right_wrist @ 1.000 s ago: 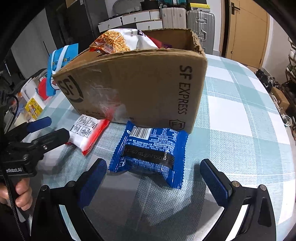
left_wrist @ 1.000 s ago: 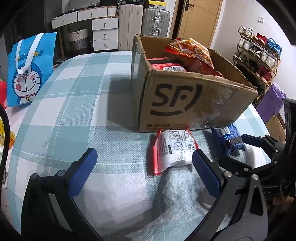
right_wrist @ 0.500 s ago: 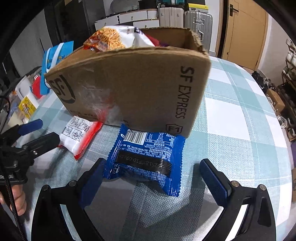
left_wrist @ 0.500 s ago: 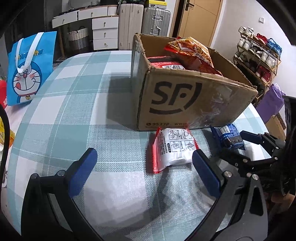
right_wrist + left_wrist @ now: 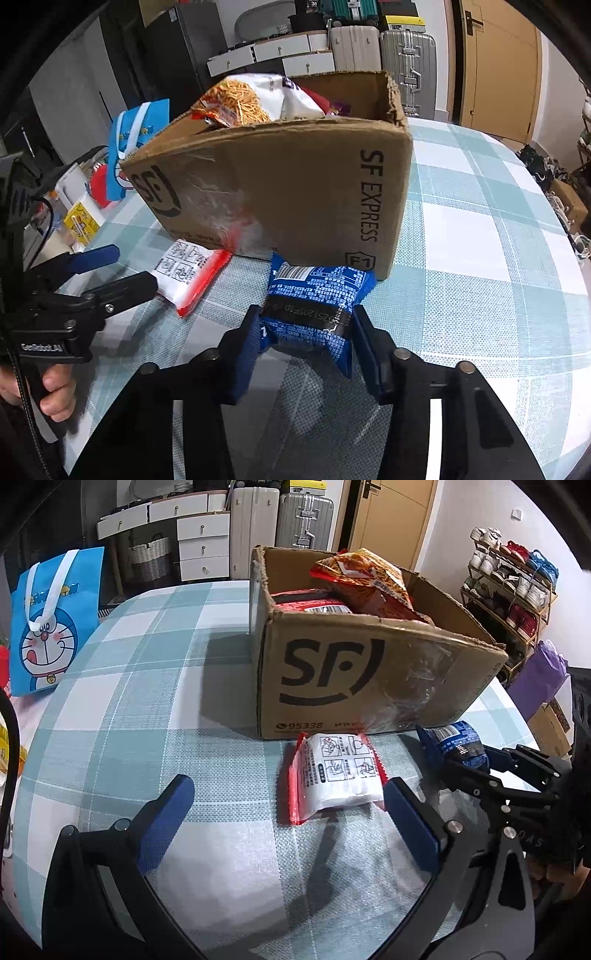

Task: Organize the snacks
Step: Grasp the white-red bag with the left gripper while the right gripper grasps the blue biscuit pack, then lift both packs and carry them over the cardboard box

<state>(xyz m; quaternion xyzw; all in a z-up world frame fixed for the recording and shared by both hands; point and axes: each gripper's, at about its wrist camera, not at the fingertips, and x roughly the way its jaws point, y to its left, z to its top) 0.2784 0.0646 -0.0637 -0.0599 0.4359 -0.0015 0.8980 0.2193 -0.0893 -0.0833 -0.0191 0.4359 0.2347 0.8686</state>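
Blue foil crinkles between my right tongs (image 5: 303, 332), whose jaws are closing with the blue snack packet (image 5: 314, 295) between them; the pads already press its sides and the wrapper bulges upward. That packet sits low in the middle of the right wrist frame, touching the near corner of the cardboard box (image 5: 295, 192), on the checked surface (image 5: 480, 258).

My left tongs (image 5: 284, 805) stand wide open and grip nothing. In the left wrist frame the red-and-white packet (image 5: 332, 775) lies flat just ahead of them, right of centre, its far edge close against the box's front wall, and the right-hand pad is just beside its near corner. The jaws are not yet around it.

As for progress, I judge the sorting well along but unfinished. The box already holds several bags: an orange noodle-snack bag (image 5: 362, 579) pokes above the rim at the upper middle of the left frame, with a red packet (image 5: 314, 603) tucked beside it. Two packets are left outside on the cloth, the blue one and the red-and-white one. What remains, as I read it, is to lift the blue packet over the box wall and let it go inside, then to shift my left tongs over the red-and-white packet, close on it and box it too.

A blue cartoon tote bag (image 5: 51, 620) stands at the far left, apart from all this.
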